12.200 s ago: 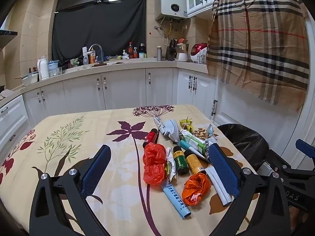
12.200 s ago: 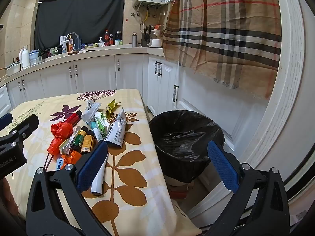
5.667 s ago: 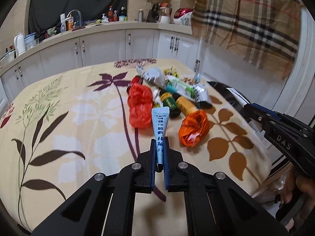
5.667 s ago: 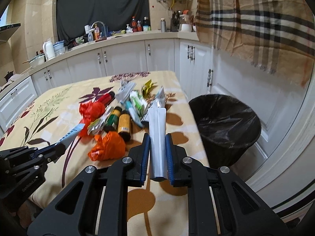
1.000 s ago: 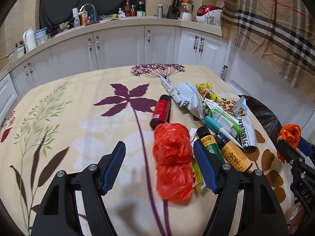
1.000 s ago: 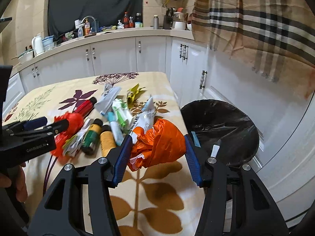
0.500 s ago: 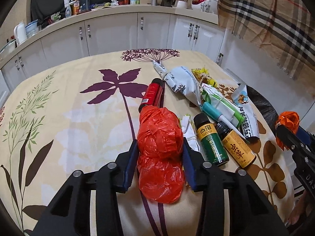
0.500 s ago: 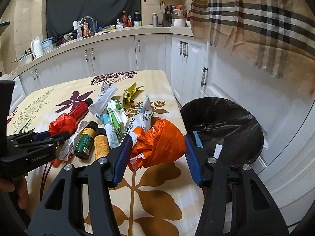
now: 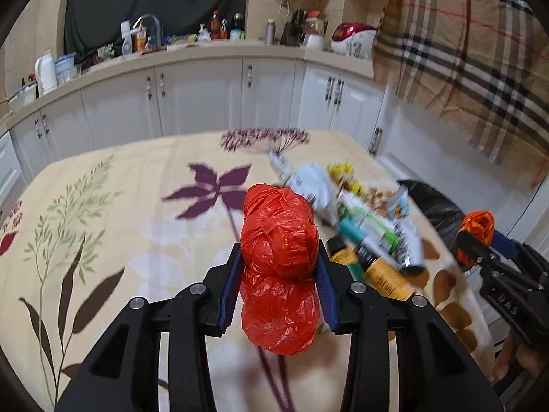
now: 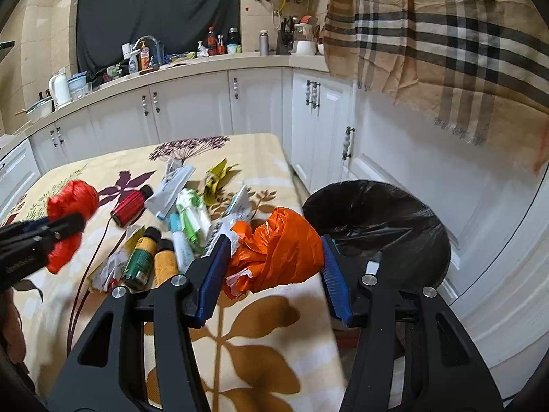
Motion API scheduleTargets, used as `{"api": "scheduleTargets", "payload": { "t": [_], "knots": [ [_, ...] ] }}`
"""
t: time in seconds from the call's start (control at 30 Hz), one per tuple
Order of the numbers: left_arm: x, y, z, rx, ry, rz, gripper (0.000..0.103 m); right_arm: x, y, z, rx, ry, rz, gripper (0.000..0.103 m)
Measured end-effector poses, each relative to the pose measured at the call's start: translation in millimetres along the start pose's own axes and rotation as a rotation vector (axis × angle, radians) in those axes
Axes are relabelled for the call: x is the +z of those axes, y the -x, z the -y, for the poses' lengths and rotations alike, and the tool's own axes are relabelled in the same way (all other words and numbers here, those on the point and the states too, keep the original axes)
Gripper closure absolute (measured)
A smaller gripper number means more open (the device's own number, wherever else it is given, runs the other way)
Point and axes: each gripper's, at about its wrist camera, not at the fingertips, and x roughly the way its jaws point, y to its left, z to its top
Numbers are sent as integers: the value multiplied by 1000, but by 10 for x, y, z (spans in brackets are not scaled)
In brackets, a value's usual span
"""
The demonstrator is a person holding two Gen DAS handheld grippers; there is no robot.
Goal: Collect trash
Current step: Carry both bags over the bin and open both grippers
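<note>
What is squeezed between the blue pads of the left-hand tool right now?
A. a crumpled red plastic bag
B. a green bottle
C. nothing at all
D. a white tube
A: the left wrist view shows the left tool with both blue pads pressed against the sides of a crumpled red plastic bag, while the bottles and tubes lie on the table off to the right.

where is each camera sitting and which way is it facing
Left wrist: on the left tongs, looking along them over the table to the cabinets; they clamp the red bag.
Right wrist: on the right tongs, facing the table edge and bin, holding the orange bag.
Shared: both bags, each other's tongs.
</note>
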Motion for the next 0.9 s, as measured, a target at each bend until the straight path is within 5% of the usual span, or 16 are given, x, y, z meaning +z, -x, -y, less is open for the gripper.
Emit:
{"api": "scheduleTargets", "payload": {
  "t": [0.43,0.9],
  "knots": [
    [489,-322,856,-118,-82,104,63,369,-160,663,-164,-34,98,52],
    [656,-984,1731,-191,-194,20,63,440,-679,1242,-238,-107,64,52]
  ]
}}
